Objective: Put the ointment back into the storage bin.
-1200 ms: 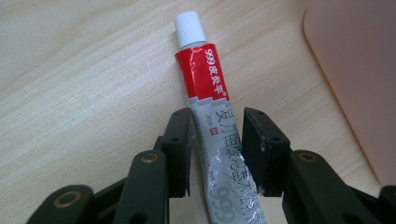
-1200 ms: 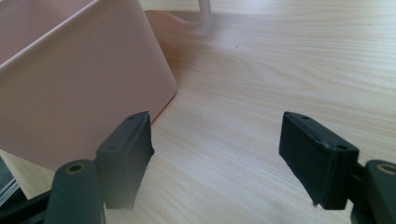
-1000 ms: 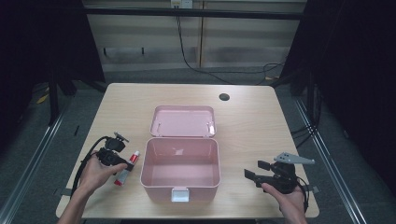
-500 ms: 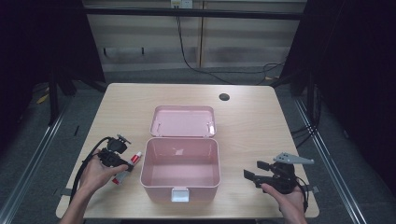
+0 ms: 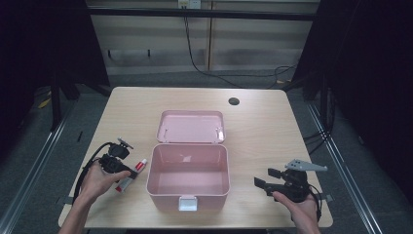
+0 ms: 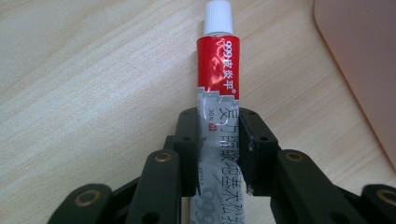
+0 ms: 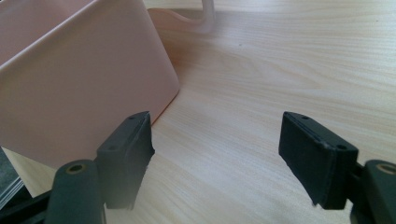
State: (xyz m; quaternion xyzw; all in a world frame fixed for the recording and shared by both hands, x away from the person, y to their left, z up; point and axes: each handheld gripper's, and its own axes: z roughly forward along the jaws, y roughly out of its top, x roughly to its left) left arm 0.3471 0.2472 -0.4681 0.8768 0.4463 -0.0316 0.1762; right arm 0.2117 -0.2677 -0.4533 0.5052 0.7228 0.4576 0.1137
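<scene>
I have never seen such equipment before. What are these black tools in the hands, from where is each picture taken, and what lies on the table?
There is no robot here. A person holds hand-held tongs, one in each hand. One picture comes from a camera fixed above the table; the other two come from small cameras riding on each tool, looking along its two black jaws. On the table stands a pink box with its lid open and nothing visible inside. The left tongs are closed on a red and silver tube with a white cap, lying beside the box. The right tongs are open, holding nothing, on the box's other side.
</scene>
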